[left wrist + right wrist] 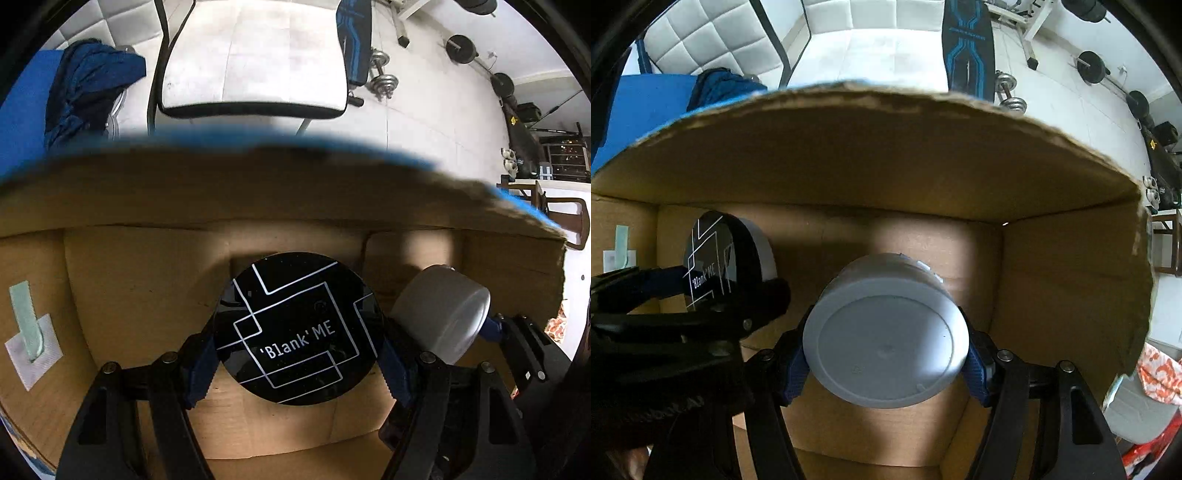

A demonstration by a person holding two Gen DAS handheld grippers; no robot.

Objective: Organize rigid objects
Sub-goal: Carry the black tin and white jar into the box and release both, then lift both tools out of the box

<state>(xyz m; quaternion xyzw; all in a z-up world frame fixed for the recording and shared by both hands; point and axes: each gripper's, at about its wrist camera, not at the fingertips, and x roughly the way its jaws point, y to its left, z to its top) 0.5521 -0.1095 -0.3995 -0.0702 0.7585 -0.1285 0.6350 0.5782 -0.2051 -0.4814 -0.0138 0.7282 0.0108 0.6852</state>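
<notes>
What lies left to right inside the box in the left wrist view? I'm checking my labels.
Pale green tape strip on a white patch → round black lid printed 'Blank'ME → plain grey plastic tub, all within the brown cardboard box.

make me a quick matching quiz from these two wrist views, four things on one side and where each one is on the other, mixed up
Things:
1. black-lidded jar
2. grey tub
3. strip of green tape
4. dumbbell

Places:
A. on the white floor beyond the cardboard box
B. between the pads of the left gripper
C. stuck on the box's inside wall
D. between the pads of the right gripper

Pairs: 1-B, 2-D, 3-C, 4-A
</notes>
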